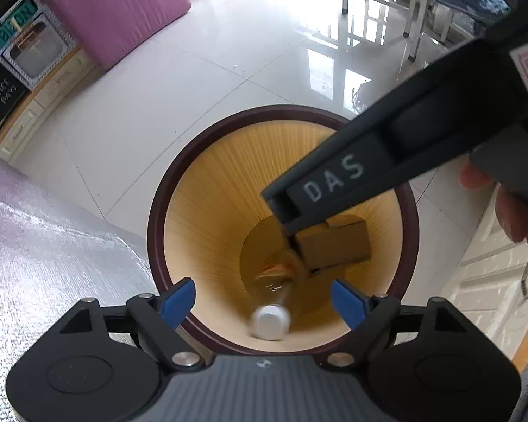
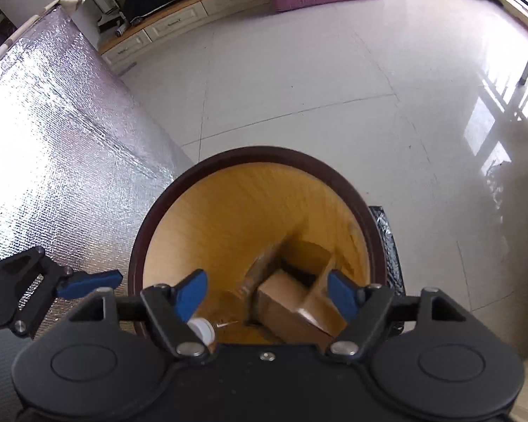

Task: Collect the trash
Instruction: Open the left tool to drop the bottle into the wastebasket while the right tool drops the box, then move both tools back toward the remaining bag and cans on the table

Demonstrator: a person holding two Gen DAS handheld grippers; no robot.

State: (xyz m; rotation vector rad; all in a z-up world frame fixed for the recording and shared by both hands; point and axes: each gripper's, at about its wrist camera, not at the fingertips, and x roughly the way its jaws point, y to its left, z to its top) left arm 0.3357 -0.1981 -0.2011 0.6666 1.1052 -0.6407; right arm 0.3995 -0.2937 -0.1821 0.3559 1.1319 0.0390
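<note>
Items lying in round dark-rimmed yellow bin [image 2: 228, 211]: one brown cardboard box [image 2: 292, 302], one white-capped bottle [image 1: 271, 320]; left gripper [image 1: 264, 299] and right gripper [image 2: 267, 293] both hanging spread wide, empty, above it.

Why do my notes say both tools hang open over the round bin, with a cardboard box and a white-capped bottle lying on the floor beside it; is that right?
Not quite. The cardboard box and white-capped bottle are inside the bin, not on the floor beside it; both wrist views show this. The left tool and right tool do hang open over it.
</note>
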